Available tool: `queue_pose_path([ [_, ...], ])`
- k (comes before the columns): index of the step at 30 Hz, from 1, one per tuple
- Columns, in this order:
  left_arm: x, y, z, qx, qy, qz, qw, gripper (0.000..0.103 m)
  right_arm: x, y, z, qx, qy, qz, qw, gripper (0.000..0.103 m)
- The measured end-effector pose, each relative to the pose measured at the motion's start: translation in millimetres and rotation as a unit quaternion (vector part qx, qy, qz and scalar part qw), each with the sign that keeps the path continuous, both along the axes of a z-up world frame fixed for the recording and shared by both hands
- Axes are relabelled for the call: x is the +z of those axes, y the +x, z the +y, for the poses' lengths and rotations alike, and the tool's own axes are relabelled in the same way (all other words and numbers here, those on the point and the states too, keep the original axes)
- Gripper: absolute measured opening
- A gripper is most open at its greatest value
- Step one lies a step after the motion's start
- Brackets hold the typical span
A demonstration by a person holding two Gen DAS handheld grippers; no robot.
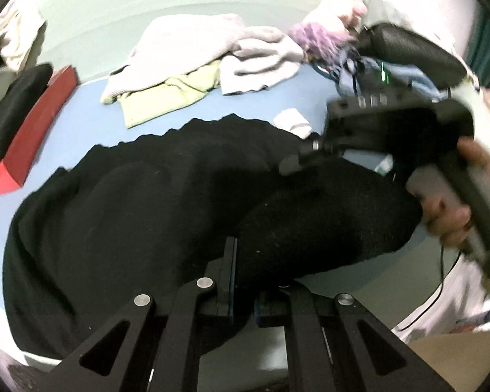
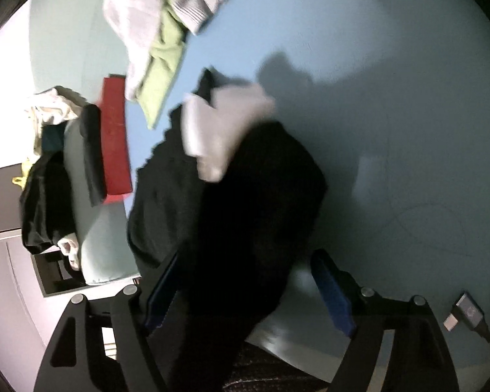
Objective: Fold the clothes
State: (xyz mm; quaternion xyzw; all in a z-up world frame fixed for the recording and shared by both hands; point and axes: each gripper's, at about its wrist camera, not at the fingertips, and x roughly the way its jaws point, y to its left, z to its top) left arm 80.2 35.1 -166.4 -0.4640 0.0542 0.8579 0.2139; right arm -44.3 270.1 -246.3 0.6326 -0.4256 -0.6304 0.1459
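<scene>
A black garment [image 1: 153, 202] lies spread on the blue table [image 1: 81, 121], one fold rising toward the left wrist camera. My left gripper [image 1: 241, 261] is shut on that raised fold; one finger is hidden under the cloth. In the left wrist view, a hand holds my right gripper [image 1: 339, 160] over the garment's right side. In the right wrist view, my right gripper [image 2: 246, 254] stands open, its blue pads [image 2: 333, 294] wide apart, with the black garment [image 2: 251, 202] bunched between them. A white sock [image 2: 219, 130] lies on the garment's far part.
A pile of grey and green clothes [image 1: 205, 55] sits at the back of the table. A red box [image 1: 32, 130] with a dark folded item on top stands at the left edge. Purple and blue clothes [image 1: 313, 36] are at the back right. A cable plug [image 2: 467, 317] lies near right.
</scene>
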Motion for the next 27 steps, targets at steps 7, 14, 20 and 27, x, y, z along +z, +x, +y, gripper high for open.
queue_pose_path([
  [7, 7.3, 5.2, -4.0, 0.024, 0.021, 0.008, 0.9995, 0.007, -9.1, -13.4, -5.5, -0.022, -0.033, 0.005, 0.999, 0.069],
  [14, 16.0, 10.7, -13.3, 0.053, 0.036, 0.026, 0.9976, 0.007, 37.4, -33.2, -45.7, 0.034, 0.155, 0.035, 0.987, 0.027],
  [20, 30.6, 17.6, -44.0, 0.107, 0.073, 0.051, 0.9903, 0.007, 78.0, -43.8, -80.2, 0.080, 0.215, 0.085, 0.970, 0.026],
  [27, 30.8, 29.3, -97.1, 0.212, 0.142, 0.061, 0.9649, 0.007, 123.3, -68.9, -156.1, 0.143, 0.262, 0.132, 0.945, 0.026],
])
